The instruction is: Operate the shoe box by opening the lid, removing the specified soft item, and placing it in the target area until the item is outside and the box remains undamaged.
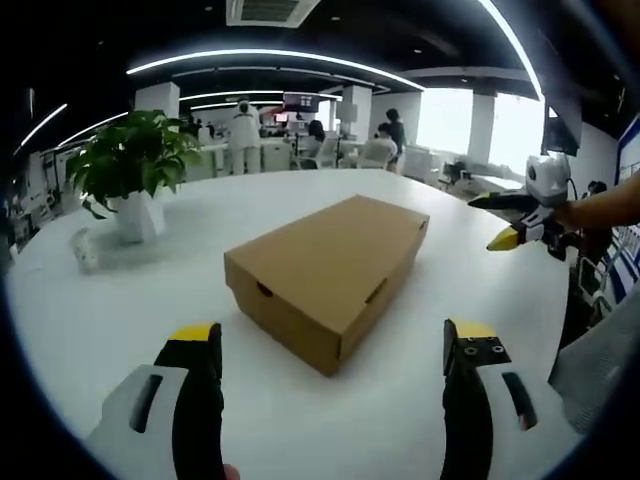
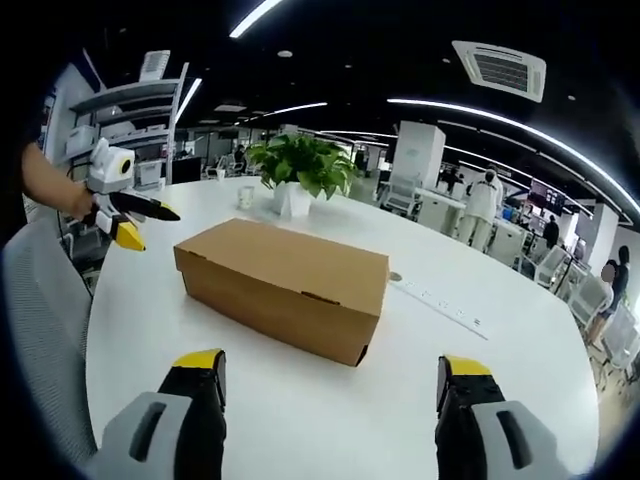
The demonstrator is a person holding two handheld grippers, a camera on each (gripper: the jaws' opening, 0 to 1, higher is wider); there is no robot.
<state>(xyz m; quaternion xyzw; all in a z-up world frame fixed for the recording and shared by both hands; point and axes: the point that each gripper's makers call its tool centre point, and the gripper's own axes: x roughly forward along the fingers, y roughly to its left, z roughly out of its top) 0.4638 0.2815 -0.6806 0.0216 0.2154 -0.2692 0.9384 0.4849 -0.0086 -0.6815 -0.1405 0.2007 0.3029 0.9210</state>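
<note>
A brown cardboard shoe box [image 1: 330, 265] lies on the white round table [image 1: 120, 320] with its lid down. In the left gripper view my left gripper [image 1: 333, 340] stands open just short of the box's near corner, nothing between its jaws. My right gripper [image 1: 492, 222] comes in from the right above the table edge, held by a hand, its yellow-tipped jaws apart. In the right gripper view the box [image 2: 285, 285] lies ahead of my open right gripper [image 2: 332, 362]. The left gripper [image 2: 155, 228] hovers open off the box's left end.
A green plant in a white pot [image 1: 135, 175] [image 2: 300, 165] stands beyond the box, with a small white cup [image 1: 85, 250] [image 2: 246, 197] beside it. A grey chair back [image 2: 40, 330] stands at the table's edge. A socket strip [image 2: 440, 300] is set into the tabletop. People stand at desks far behind.
</note>
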